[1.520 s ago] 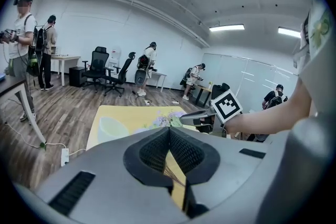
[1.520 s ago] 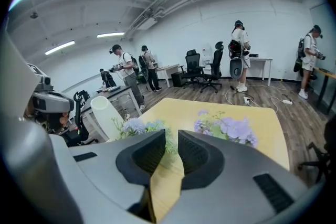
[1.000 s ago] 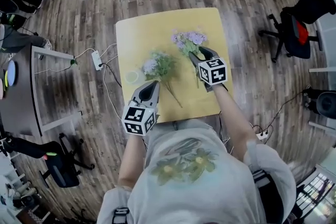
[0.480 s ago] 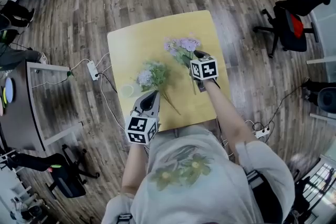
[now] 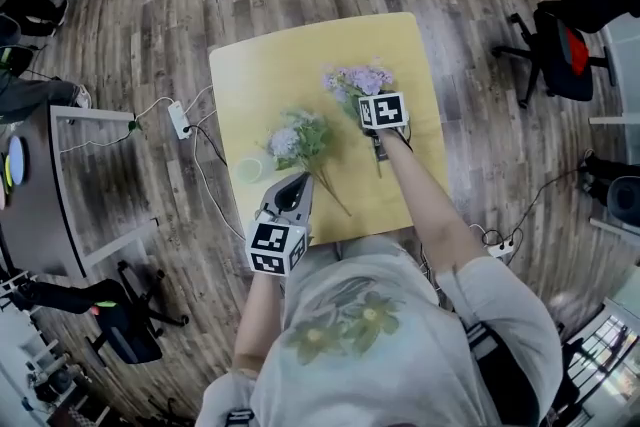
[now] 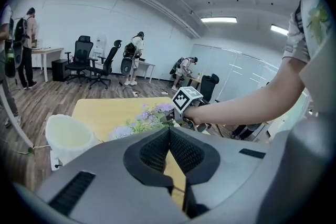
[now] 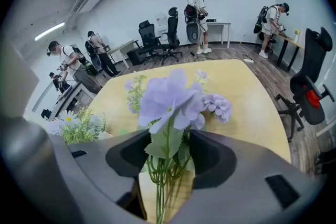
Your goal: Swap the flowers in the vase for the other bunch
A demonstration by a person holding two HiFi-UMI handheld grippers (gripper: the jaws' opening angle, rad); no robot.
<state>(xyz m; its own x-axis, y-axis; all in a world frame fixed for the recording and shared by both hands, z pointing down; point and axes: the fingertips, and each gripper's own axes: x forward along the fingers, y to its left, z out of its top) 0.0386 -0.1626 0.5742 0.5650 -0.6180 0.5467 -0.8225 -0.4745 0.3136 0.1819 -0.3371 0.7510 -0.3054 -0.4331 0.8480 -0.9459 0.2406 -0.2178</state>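
A purple flower bunch point(image 5: 358, 81) lies on the yellow table point(image 5: 300, 55) at the right. My right gripper point(image 7: 168, 139) is open and straddles the bunch's green stems point(image 7: 161, 186) without pressing them; its marker cube point(image 5: 383, 110) sits just over the stems. A second bunch point(image 5: 297, 137) of white and pale flowers with greenery lies at the table's middle. The pale vase point(image 5: 248, 169) stands left of it and looks empty point(image 6: 68, 136). My left gripper point(image 5: 303, 179) is shut with nothing in it, hovering near the table's front edge and pointing at the second bunch point(image 6: 144, 118).
A power strip point(image 5: 180, 120) and cables lie on the wood floor left of the table. A dark desk point(image 5: 40, 185) stands further left. Office chairs point(image 5: 560, 55) stand at the right and lower left point(image 5: 115, 325). People stand at desks point(image 7: 195, 8) in the background.
My right gripper has dropped down over the purple bunch, so the stems now sit between its jaws. My left gripper has sunk a little near the table's front edge.
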